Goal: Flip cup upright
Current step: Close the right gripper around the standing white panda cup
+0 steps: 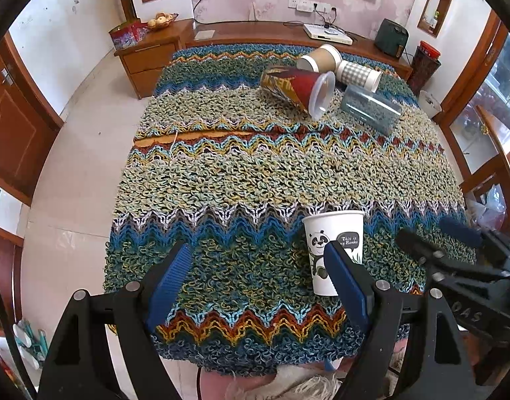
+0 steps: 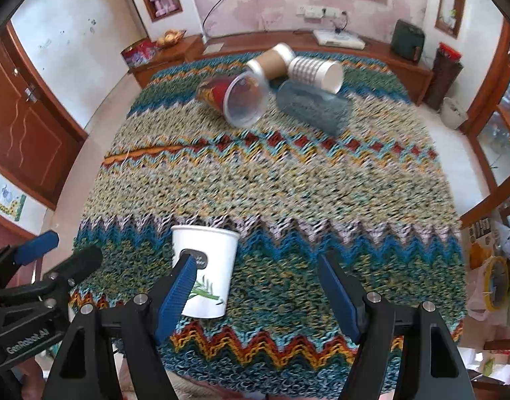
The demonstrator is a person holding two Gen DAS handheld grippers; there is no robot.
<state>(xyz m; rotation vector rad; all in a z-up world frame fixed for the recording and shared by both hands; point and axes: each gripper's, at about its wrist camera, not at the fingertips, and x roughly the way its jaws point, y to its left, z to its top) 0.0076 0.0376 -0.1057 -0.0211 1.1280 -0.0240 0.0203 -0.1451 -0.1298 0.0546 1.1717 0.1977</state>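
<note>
Five cups lie on a bench covered w/ a shaggy zigzag-knit cloth (image 1: 255,180) in blue, green and ochre. One white paper cup w/ a panda print (image 1: 335,250) stands upright, mouth up, near the front edge; its plain side w/ a green sprig shows in the right wrist view (image 2: 209,266). Four cups lie tipped in a cluster at the far end: a red-and-gold patterned cup w/ clear plastic rim (image 1: 298,88), a brown paper cup w/ white ends (image 1: 320,58), a grey-checked paper cup (image 1: 358,73) and a clear bluish plastic tumbler (image 1: 371,108). Brown and checked cups touch; the tumbler lies just beside the checked one.

Left hand-held gripper (image 1: 255,283): jaws spread wide, nothing between them; the panda cup sits just beyond its right finger, contact unclear. Right hand-held gripper (image 2: 255,293): jaws likewise spread wide and empty; the same cup sits behind its left finger, approx. touching, but not clasped.

Progress (judged): one cup appears done, since it stands free w/ no grip on it. Four remain on their sides, well apart from both grippers, so most of the work is left. Next move likely calls for a reach to the far cluster; the red-and-gold cup lies nearest. Blur in the right wrist view limits finer detail.
</note>
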